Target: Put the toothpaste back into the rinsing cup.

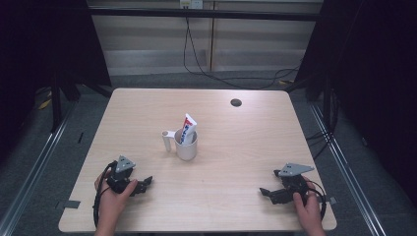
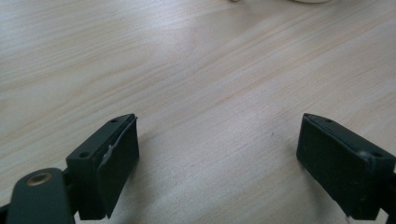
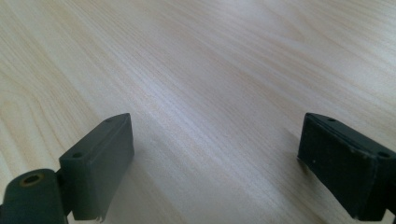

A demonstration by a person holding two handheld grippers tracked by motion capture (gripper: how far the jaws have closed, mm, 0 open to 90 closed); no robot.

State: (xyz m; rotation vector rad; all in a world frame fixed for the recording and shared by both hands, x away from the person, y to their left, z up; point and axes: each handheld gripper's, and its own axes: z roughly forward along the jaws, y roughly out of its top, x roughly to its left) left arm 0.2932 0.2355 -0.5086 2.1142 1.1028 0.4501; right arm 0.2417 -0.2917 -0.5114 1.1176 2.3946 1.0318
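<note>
While both rest low on the pale wooden desk (image 1: 147, 113), left gripper (image 1: 146, 184) and right gripper (image 1: 265, 192) gape, unladen; white handled mug (image 1: 187, 146) with red-white-blue toothpaste tube (image 1: 188, 129) stands mid-frame, well apart, awaiting reach.

Both hands sat low at the near edge, well apart, each wrapped around its tool. The left gripper (image 1: 146, 184) lay in the left hand (image 1: 114, 196), pointing right toward the middle, jaws spread wide with nothing between them. The right gripper (image 1: 265, 192) was held by the right hand (image 1: 308, 205), pointing left, jaws just as wide and bare. Forearms came in from the bottom.
</note>
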